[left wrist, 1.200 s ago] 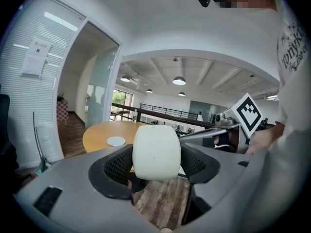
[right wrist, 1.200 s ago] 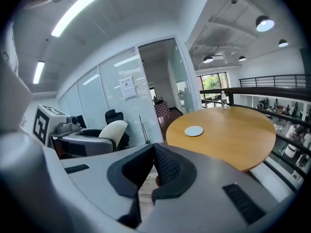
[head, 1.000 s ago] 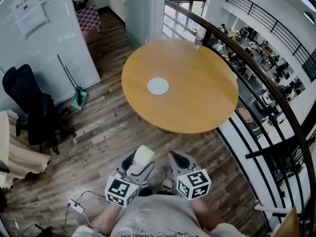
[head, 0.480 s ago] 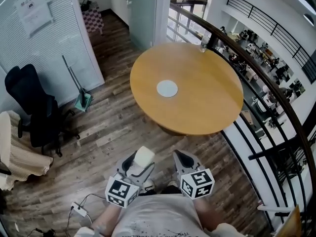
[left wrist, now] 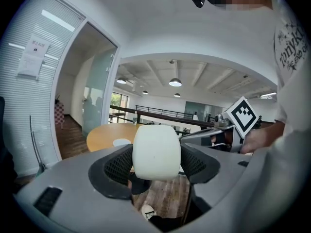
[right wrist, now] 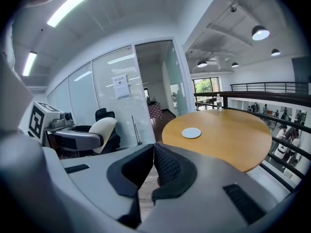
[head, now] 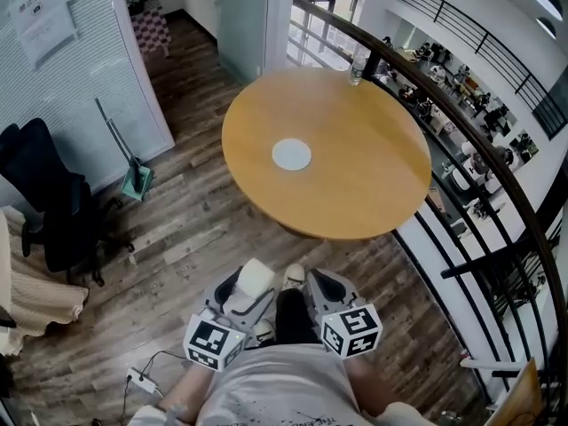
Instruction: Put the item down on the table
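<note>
Clamping a cream block (left wrist: 156, 152) in my left tongs (head: 251, 289), right tongs (head: 313, 284) pressed together; round table (head: 355, 193) edge at twelve o'clock, wooden floor (head: 213, 229) between.

Cream-white item (head: 257, 278), honey-orange table (head: 355, 189), pale white disc (head: 291, 154), brown-grey wood-grain plank floor (head: 195, 229), black chair (head: 49, 211)

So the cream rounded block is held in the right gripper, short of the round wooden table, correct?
No. The cream rounded block is held in the left gripper, as the left gripper view shows, its fingers pressing both sides; the right gripper is shut on nothing. It is indeed short of the round wooden table.
</note>
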The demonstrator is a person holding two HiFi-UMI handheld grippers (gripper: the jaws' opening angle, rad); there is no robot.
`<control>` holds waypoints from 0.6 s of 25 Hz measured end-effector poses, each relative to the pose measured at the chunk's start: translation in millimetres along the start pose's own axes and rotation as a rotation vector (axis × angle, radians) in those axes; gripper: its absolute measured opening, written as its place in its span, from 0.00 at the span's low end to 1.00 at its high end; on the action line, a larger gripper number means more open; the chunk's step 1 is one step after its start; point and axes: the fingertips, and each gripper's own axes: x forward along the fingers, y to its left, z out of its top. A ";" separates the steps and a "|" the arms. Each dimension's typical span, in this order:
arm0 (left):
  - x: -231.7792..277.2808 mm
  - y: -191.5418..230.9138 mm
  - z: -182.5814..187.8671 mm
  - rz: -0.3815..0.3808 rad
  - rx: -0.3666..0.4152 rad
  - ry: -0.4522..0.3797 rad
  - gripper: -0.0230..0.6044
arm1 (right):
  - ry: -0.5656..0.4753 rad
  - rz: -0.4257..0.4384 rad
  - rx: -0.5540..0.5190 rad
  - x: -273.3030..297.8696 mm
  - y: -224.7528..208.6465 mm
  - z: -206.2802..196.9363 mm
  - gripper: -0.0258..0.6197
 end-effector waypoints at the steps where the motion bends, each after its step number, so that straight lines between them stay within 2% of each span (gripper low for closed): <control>1: 3.3 4.6 0.3 0.001 0.001 0.002 0.54 | 0.000 0.002 0.001 5.9 -2.2 1.1 0.08; 9: 50.6 39.2 13.6 0.012 -0.009 0.008 0.54 | -0.001 0.027 -0.010 55.4 -35.3 26.1 0.08; 15: 115.2 71.6 36.1 0.019 -0.011 0.015 0.54 | 0.016 0.034 -0.007 102.5 -92.1 51.3 0.08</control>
